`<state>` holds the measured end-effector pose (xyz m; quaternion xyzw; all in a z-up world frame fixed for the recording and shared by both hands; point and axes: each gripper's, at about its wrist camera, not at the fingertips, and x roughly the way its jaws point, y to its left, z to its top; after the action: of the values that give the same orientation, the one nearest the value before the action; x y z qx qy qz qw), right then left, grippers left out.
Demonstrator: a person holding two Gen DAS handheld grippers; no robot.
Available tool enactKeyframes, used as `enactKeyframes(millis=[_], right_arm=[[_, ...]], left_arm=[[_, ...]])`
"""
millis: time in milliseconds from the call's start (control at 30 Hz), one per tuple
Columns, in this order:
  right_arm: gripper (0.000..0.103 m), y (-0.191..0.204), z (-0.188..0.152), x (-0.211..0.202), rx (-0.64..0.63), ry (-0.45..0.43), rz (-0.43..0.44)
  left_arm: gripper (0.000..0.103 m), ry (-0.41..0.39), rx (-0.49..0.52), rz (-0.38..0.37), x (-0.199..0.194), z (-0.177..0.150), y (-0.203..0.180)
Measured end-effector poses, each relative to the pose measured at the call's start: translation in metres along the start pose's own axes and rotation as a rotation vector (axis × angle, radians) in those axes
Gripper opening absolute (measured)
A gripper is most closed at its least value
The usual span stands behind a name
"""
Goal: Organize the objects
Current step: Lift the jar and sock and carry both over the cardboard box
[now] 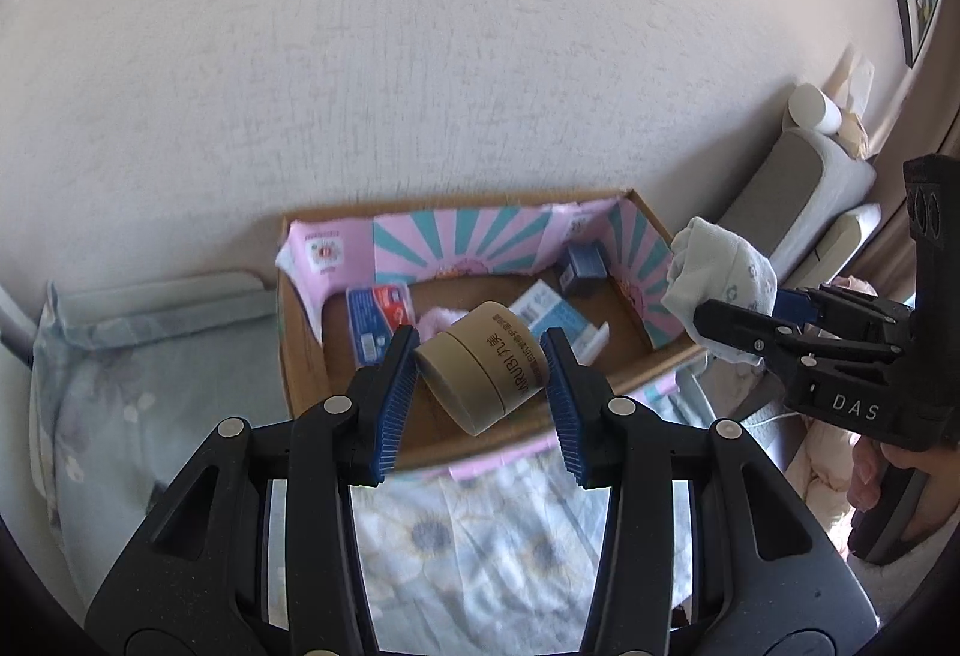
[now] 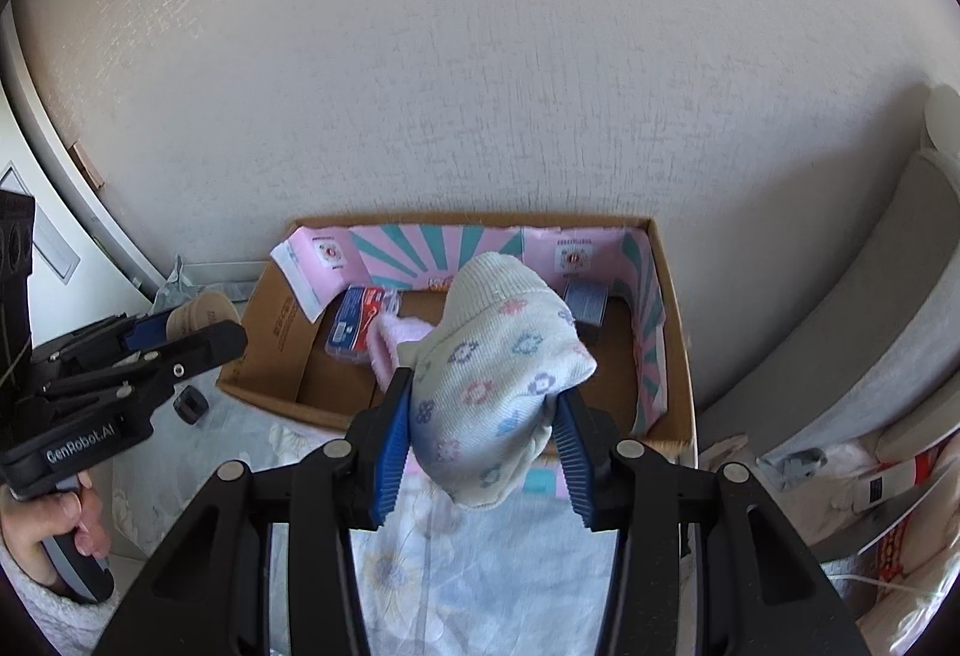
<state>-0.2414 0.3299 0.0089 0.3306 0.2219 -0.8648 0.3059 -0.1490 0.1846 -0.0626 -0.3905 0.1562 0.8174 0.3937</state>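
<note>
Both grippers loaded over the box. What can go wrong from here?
1. The left gripper holds the tan cardboard cylinder tilted, on its curved wall; it may roll out of the pads.
2. The white flower-patterned sock in the right gripper bulges loosely and might snag or slip.
3. The open cardboard box already holds a blue packet and a dark blue small box; dropped items may land on them.

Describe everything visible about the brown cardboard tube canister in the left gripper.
The brown cardboard tube canister is a short, matte kraft-paper cylinder with a seam ringing its body and dark print along its side. It is tilted, one flat end facing down toward the camera. The left gripper clamps it between its blue ribbed pads, holding it in the air above the open cardboard box. Nothing else touches it.
</note>
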Motion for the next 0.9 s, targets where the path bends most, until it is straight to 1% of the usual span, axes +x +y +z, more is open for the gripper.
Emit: enactKeyframes(millis=[167,400,533,700,833,900], right_arm=[[0.041,-0.006,0.023,0.015,-0.016,0.007,0.009],[0.041,-0.015,0.046,0.051,-0.034,0.065,0.011],[0.041,-0.02,0.048,0.073,-0.035,0.111,0.017],[0.041,-0.025,0.046,0.097,-0.025,0.161,0.023],[0.041,-0.025,0.044,0.108,-0.021,0.184,0.033],[0.041,-0.025,0.044,0.111,-0.024,0.189,0.035]], left_arm=[[0.039,0.013,0.013,-0.006,0.018,0.023,0.004],[0.039,0.084,0.013,-0.025,0.065,0.045,0.01],[0.039,0.126,0.01,-0.033,0.092,0.049,0.013],[0.039,0.186,-0.013,-0.037,0.119,0.047,0.019],[0.039,0.215,-0.022,-0.005,0.13,0.042,0.022],[0.039,0.221,-0.021,-0.006,0.132,0.042,0.022]])
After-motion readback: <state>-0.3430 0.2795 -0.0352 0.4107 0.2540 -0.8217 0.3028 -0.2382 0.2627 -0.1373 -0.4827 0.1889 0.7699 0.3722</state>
